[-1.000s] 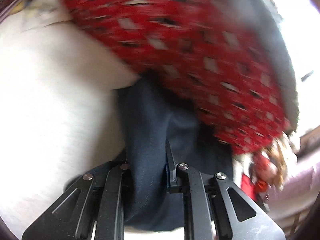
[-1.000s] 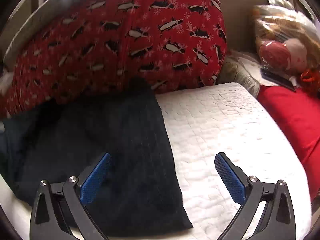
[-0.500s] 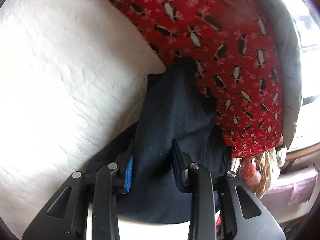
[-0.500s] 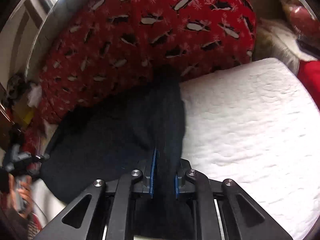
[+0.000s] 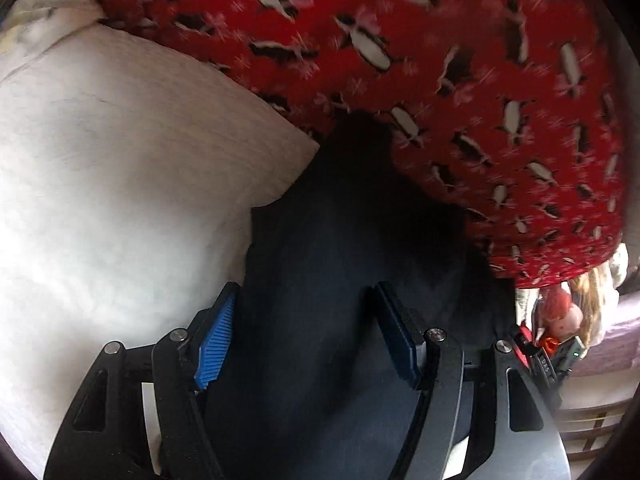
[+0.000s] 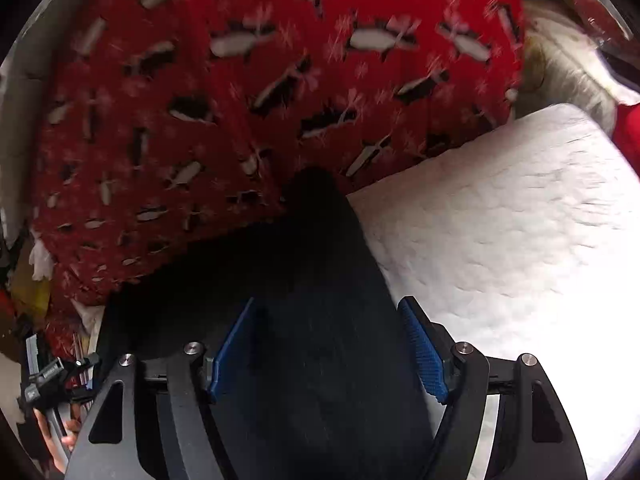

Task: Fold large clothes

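White quilted bed (image 6: 520, 220); both tools (image 5: 306, 332) (image 6: 328, 344) opening, pads clear of dark garment (image 5: 340, 260) between.

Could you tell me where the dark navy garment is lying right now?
In both wrist views the dark navy garment lies on the white quilted bed, its far end against the red penguin-print blanket.

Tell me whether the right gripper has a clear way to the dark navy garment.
Probably yes: the right gripper, opening, already straddles the dark navy garment with nothing between; the red penguin-print blanket lies beyond.
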Demonstrator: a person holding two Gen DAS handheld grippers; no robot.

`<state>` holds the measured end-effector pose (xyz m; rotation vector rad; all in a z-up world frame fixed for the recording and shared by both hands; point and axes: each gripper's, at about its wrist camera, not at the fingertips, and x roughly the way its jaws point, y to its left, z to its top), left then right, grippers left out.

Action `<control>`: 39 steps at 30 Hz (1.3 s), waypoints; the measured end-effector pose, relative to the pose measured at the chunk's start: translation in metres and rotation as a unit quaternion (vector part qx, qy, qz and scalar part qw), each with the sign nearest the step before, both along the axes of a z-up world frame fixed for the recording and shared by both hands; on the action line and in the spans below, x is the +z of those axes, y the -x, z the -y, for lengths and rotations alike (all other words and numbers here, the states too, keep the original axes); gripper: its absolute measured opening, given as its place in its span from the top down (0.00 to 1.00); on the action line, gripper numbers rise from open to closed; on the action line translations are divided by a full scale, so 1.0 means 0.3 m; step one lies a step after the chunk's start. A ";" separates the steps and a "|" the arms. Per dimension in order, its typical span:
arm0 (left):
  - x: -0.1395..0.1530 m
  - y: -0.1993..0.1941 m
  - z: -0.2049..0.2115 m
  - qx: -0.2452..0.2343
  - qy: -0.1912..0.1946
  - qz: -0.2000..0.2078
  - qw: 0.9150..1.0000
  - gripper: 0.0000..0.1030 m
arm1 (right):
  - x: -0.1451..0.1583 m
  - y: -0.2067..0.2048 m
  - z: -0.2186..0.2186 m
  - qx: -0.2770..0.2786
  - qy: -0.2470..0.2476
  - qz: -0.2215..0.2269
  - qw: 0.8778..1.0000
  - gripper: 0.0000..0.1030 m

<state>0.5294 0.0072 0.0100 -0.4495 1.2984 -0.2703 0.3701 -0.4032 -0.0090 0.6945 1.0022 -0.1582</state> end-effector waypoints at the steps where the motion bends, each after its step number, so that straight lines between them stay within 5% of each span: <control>1: 0.004 -0.003 0.011 0.002 -0.009 0.009 1.000 0.37 | -0.002 -0.018 -0.007 0.005 0.005 0.002 1.000 0.44; 2: 0.020 -0.005 0.026 0.002 -0.025 0.032 0.999 0.45 | 0.005 -0.034 -0.020 0.017 0.016 0.007 1.000 0.56; 3: 0.039 -0.007 0.036 0.000 -0.041 0.059 0.997 0.75 | 0.018 -0.045 -0.029 0.028 0.031 0.012 0.999 0.78; 4: 0.050 -0.011 0.038 0.002 -0.050 0.075 0.996 0.87 | 0.036 -0.042 -0.040 0.035 0.042 0.025 0.998 0.82; 8: -0.013 -0.037 -0.020 0.050 -0.054 0.081 0.994 0.88 | 0.077 -0.024 0.014 -0.001 0.051 0.083 0.995 0.88; 11: -0.082 -0.040 -0.080 0.093 -0.077 0.055 0.991 0.86 | -0.043 -0.048 0.041 -0.023 0.052 0.007 0.998 0.90; 14: -0.056 -0.017 -0.177 0.141 -0.006 0.054 0.989 0.87 | -0.066 -0.037 0.029 -0.029 0.059 -0.006 0.998 0.80; 15: -0.026 -0.002 -0.193 0.139 0.016 0.066 0.988 0.87 | -0.038 -0.029 0.029 -0.044 0.075 -0.010 0.996 0.65; 16: 0.011 0.023 -0.201 0.131 0.045 0.086 0.987 0.87 | -0.006 -0.015 0.022 -0.058 0.090 -0.008 0.994 0.62; 18: 0.071 0.080 -0.176 0.099 0.075 0.115 0.986 0.84 | 0.072 0.021 -0.004 -0.054 0.088 0.052 0.993 0.61; 20: 0.090 0.137 -0.110 0.063 0.057 0.123 0.989 0.76 | 0.115 0.043 -0.059 -0.021 0.086 0.091 0.992 0.53; 22: 0.035 0.160 -0.026 0.029 -0.004 0.097 0.995 0.73 | 0.103 0.053 -0.116 0.002 0.101 0.098 0.990 0.44; 25: -0.023 0.178 0.043 0.003 -0.083 0.085 0.993 0.73 | -0.044 -0.005 -0.191 0.066 0.139 -0.023 0.988 0.41; 26: 0.000 0.197 0.032 0.005 -0.079 0.091 0.993 0.73 | -0.032 0.015 -0.209 0.066 0.177 -0.009 0.982 0.41; 30: 0.075 0.255 -0.111 0.053 0.007 0.100 0.994 0.71 | 0.095 0.096 -0.231 0.066 0.192 0.038 0.978 0.38; 33: 0.066 0.260 -0.272 0.120 0.049 0.089 0.988 0.55 | 0.163 0.128 -0.273 0.087 0.211 0.079 0.970 0.32; 37: -0.029 0.261 -0.422 0.149 0.148 0.001 0.978 0.55 | 0.127 0.107 -0.371 0.133 0.180 0.075 0.972 0.31; 39: -0.054 0.278 -0.429 0.141 0.143 -0.008 0.980 0.55 | 0.060 0.079 -0.436 0.150 0.166 0.061 0.973 0.31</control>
